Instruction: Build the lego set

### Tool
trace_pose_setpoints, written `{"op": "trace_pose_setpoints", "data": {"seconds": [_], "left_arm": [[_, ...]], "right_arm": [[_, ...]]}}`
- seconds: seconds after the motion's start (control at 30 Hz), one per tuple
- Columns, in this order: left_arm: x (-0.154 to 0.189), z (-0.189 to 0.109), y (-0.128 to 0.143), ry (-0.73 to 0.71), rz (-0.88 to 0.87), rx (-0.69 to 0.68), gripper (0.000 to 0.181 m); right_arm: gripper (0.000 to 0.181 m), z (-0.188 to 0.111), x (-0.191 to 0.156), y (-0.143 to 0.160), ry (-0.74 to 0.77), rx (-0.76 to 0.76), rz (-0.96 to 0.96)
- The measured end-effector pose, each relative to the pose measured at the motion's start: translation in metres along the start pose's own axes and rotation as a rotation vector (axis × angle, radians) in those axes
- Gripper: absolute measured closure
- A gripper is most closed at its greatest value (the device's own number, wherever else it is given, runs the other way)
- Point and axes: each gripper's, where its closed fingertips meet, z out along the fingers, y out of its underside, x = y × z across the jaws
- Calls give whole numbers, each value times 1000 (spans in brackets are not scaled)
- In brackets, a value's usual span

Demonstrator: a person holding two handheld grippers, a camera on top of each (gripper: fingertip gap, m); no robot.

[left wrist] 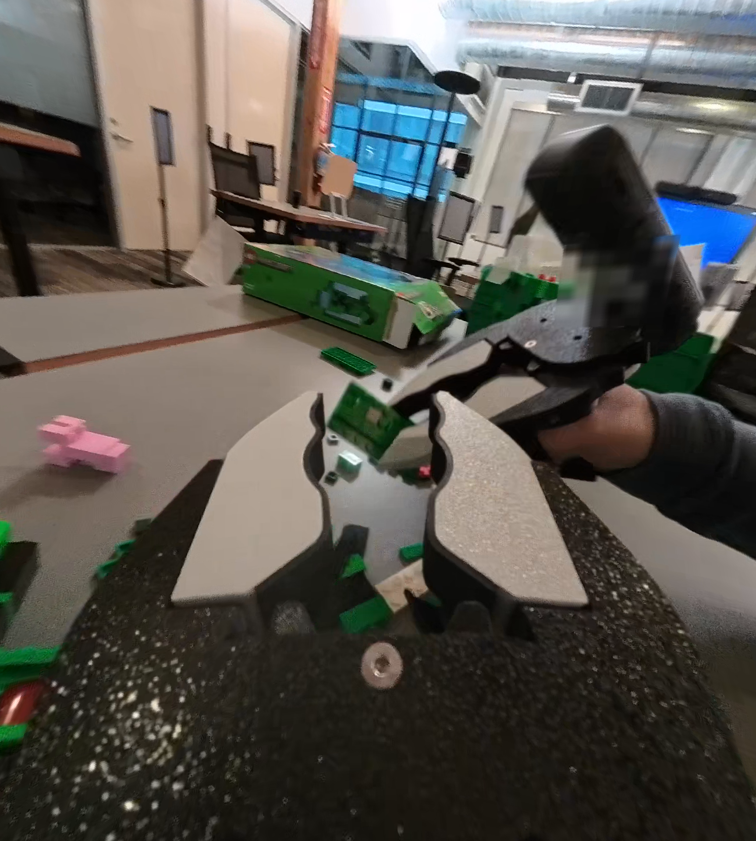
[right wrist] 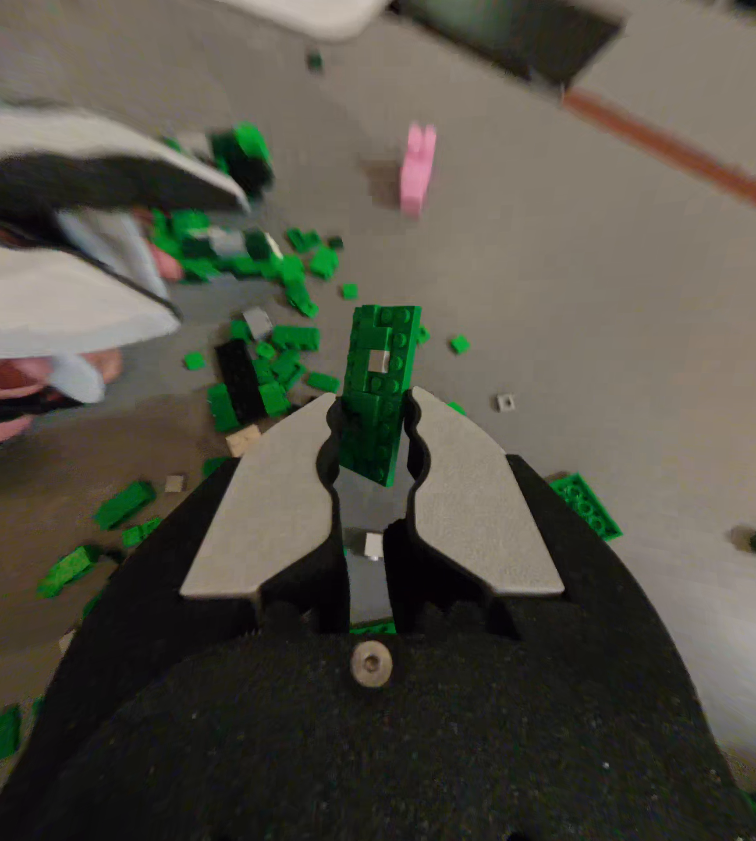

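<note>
My right gripper (right wrist: 373, 397) is shut on a tall, narrow green brick assembly (right wrist: 383, 355) with one small grey tile, and holds it upright above the grey table (right wrist: 594, 296). In the left wrist view the right gripper (left wrist: 401, 412) comes in from the right in a person's hand (left wrist: 594, 432), with the assembly (left wrist: 364, 423) just beyond my left fingertips. My left gripper (left wrist: 376, 402) is open and empty; it also shows at the upper left of the right wrist view (right wrist: 207, 259). Loose green and black bricks (right wrist: 266, 359) lie scattered below.
A pink brick pig (left wrist: 82, 446) stands on the table to the left. The green set box (left wrist: 335, 296) lies at the back, with a flat green plate (left wrist: 348, 362) in front of it. More green built pieces (left wrist: 517, 291) stand behind the right gripper. One gripper's finger ends stand about 7 centimetres off the other's.
</note>
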Motion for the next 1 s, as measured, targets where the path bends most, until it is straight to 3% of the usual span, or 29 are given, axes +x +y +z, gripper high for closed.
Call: {"op": "trace_pose_setpoints", "data": {"seconds": [0.1,0.2,0.33,0.5,0.57,0.7,0.8,0.87,0.93,1.0], "left_arm": [[13,2,1,136,-62,-7,139],[26,7,11,252,-89,-86,136],[51,11,18,344,-53,-125,146],[54,10,9,328,-69,-64,172],[48,10,12,313,-131,-100,178],[46,8,18,362,-217,-195,178],[56,6,37,460,-235,-320,177],[64,6,43,509,-222,-359,176],[65,6,41,522,-228,-339,176],[69,6,37,541,-216,-306,172]], "right_arm": [[156,-26,-6,-27,-101,277,40],[156,-50,-18,-48,-306,505,189],[156,-55,-29,-53,-457,617,319],[159,-54,-40,-55,-509,677,324],[161,-58,-41,-57,-546,683,288],[139,-57,-23,-50,-471,596,182],[136,-56,-35,-40,-607,468,133],[152,-54,-45,-29,-674,397,88],[174,-59,-49,-31,-718,432,115],[175,-63,-52,-33,-757,448,142]]}}
